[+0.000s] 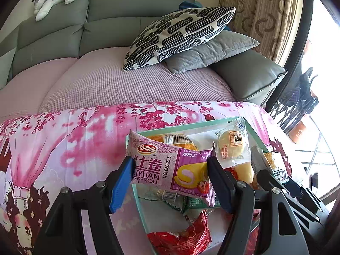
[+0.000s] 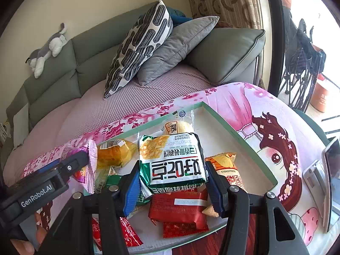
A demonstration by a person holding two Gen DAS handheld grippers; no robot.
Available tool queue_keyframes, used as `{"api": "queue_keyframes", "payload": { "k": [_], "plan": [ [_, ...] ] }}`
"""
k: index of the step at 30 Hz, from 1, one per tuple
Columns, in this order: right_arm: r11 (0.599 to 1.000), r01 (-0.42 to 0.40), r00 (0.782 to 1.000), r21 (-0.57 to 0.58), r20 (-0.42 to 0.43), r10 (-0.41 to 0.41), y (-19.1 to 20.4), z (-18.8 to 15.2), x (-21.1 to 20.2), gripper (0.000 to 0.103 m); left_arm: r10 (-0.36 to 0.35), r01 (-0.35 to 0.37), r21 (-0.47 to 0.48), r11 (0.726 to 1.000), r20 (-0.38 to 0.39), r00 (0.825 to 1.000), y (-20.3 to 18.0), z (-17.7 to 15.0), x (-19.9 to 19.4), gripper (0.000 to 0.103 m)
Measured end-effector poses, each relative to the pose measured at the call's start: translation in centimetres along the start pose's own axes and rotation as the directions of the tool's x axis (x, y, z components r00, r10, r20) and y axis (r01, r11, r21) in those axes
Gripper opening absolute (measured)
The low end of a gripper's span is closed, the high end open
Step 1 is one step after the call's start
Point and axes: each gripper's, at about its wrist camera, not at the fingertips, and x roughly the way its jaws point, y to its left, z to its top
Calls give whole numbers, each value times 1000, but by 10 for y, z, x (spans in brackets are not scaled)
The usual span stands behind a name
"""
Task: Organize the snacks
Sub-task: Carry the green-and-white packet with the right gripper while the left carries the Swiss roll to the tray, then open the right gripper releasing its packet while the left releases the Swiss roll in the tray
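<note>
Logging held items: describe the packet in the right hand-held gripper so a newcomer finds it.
Start at the mint tray on the pink cloth. Above its snack pile, the right hand-held gripper clamps a cookie pack: the only green-and-white one with big black characters.

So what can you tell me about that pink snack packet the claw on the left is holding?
The pink snack packet is a glossy plastic pillow wrapper with crimped ends, printed with a red logo, Chinese characters, "ROLL" lettering, and a picture of a yellow cake roll with a strawberry. It lies tilted, its left end higher, gripped between the blue pads of the left claw, above the pale green tray holding other snacks. Whether it touches the packets below cannot be told.
</note>
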Motion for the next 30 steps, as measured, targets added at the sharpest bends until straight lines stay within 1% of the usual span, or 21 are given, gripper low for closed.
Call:
{"api": "queue_keyframes", "payload": {
  "k": [7,18,28,30],
  "plan": [
    [1000,13,1000,-5,-15,-13,-3,0,12,59,-7,7,5,1000,-23,1000,-9,9,17,72],
    [1000,22,998,-18,-51,-23,-4,-4,25,59,-22,23,11,1000,-81,996,-18,9,42,72],
    [999,32,997,-38,-70,-35,1,-7,30,59,-26,28,15,999,-106,994,-23,10,51,73],
    [999,31,997,-42,-73,-34,1,-6,31,61,-29,31,17,999,-113,993,-24,10,50,73]
  ]
}}
